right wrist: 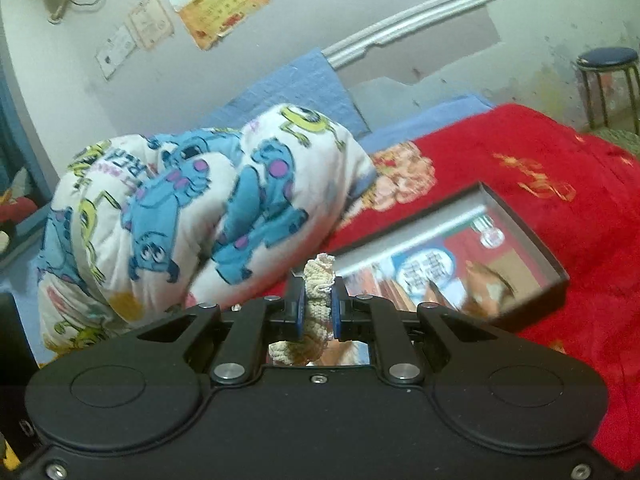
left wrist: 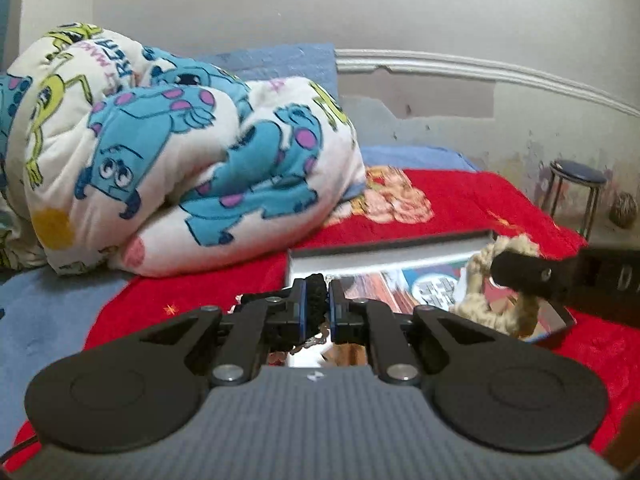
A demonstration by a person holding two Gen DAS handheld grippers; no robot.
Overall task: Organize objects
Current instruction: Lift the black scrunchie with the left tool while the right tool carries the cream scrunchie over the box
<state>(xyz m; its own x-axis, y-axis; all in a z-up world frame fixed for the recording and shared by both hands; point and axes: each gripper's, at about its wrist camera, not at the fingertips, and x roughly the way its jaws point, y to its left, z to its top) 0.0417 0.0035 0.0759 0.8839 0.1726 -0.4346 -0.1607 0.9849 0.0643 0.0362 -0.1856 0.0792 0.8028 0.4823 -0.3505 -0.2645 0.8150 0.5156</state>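
Both grippers hold knitted pieces over the shallow box on the bed.

The left gripper [left wrist: 317, 294] is pinched narrow on a black knitted piece [left wrist: 316, 300]; the right gripper [right wrist: 318, 300] is pinched on a cream knitted piece [right wrist: 318, 304], whose loose end hangs down at the right of the left view. To do this well, I'd lower each piece fully inside the box [right wrist: 554, 262] walls before letting go, so nothing drapes over the rim. The box lies on the red blanket [right wrist: 520, 148], right of the folded cartoon quilt [left wrist: 160, 148]; its shiny floor mirrors printed pictures, and whether anything lies inside I cannot tell.
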